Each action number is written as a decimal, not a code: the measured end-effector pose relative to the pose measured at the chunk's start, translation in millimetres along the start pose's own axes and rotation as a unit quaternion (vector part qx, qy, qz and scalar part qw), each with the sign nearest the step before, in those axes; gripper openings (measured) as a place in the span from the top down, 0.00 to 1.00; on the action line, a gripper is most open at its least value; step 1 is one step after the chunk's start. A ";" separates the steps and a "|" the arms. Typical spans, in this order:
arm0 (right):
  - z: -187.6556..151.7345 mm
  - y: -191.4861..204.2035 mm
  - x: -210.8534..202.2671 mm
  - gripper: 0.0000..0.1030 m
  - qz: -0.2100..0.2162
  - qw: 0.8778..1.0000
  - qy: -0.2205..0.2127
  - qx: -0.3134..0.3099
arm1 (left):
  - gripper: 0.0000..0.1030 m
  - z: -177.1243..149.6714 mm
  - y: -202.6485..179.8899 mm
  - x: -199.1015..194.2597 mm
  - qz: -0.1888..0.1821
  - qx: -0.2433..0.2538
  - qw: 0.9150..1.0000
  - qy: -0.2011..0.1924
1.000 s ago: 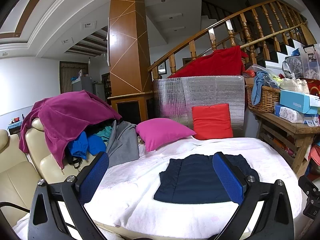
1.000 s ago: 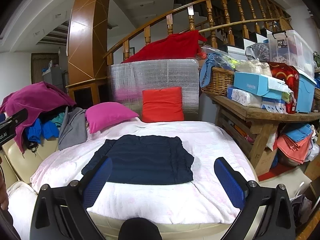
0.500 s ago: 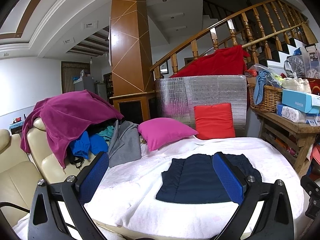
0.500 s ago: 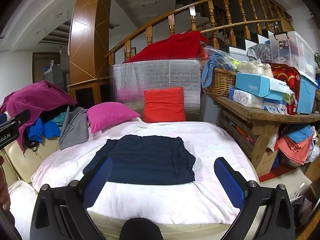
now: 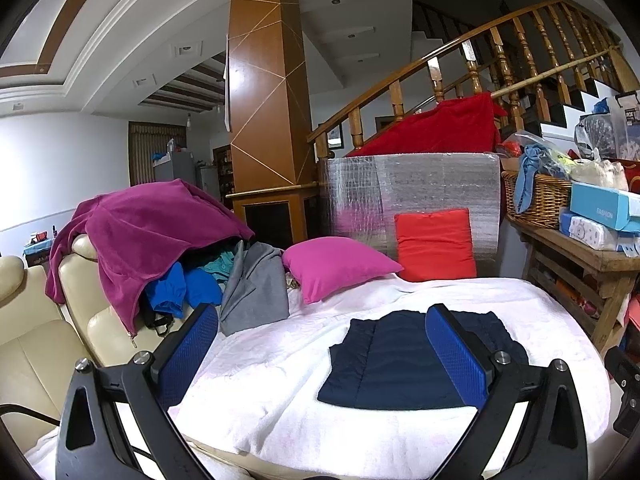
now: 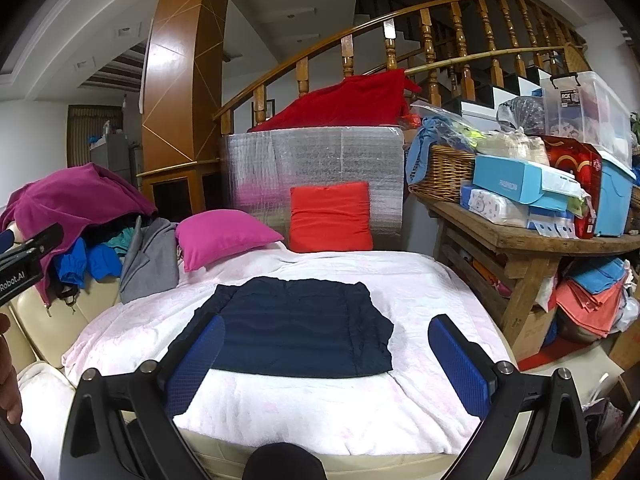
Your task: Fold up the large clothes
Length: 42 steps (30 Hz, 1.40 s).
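A folded navy garment (image 5: 396, 360) (image 6: 292, 328) lies flat on the white blanket (image 5: 280, 392) (image 6: 320, 412) that covers the sofa seat. My left gripper (image 5: 320, 344) hangs open above the blanket's near left part, nothing between its blue pads. My right gripper (image 6: 326, 354) is open too, held before the garment's near edge without touching it. On the sofa back at the left is a heap of clothes: a magenta fleece (image 5: 148, 228) (image 6: 76, 196), blue pieces (image 5: 180, 288) and a grey garment (image 5: 256, 284) (image 6: 150, 260).
A pink pillow (image 5: 336, 264) (image 6: 224, 236) and a red cushion (image 5: 436, 244) (image 6: 330, 218) stand at the back of the seat. A wooden bench (image 6: 532, 240) loaded with boxes and a wicker basket (image 6: 444, 172) borders the right. The left gripper's body (image 6: 24, 264) shows at the left edge.
Both cameras have drifted slightly, the views shifting a little; the navy garment and the clothes heap lie as before. Both grippers stay open.
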State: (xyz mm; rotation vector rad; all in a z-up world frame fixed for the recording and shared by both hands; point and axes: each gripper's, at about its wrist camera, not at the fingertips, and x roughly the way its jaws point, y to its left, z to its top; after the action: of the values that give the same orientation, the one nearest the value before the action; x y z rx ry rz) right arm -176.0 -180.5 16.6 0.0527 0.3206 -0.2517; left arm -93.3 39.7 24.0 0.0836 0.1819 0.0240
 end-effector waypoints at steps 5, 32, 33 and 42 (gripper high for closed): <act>4.1 1.7 2.4 0.00 0.000 1.000 -0.001 -0.002 | 0.00 1.6 0.8 5.6 0.001 -0.004 1.000 0.004; 18.7 32.3 84.9 0.00 -0.035 0.998 0.056 -0.022 | 0.00 2.5 -3.7 86.1 -0.052 -0.003 0.998 0.037; 20.1 33.2 89.2 0.00 -0.035 0.998 0.057 -0.022 | 0.00 3.4 -2.7 90.6 -0.054 -0.004 0.998 0.039; 30.0 50.5 139.4 0.00 -0.025 0.997 0.066 -0.031 | 0.00 4.5 -1.4 132.1 -0.061 -0.010 0.996 0.058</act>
State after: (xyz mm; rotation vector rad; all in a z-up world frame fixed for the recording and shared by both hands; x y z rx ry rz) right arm -26.0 -167.3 1.2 0.0003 0.4613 -0.2892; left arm 37.5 42.1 4.5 0.0516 0.3035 -0.0911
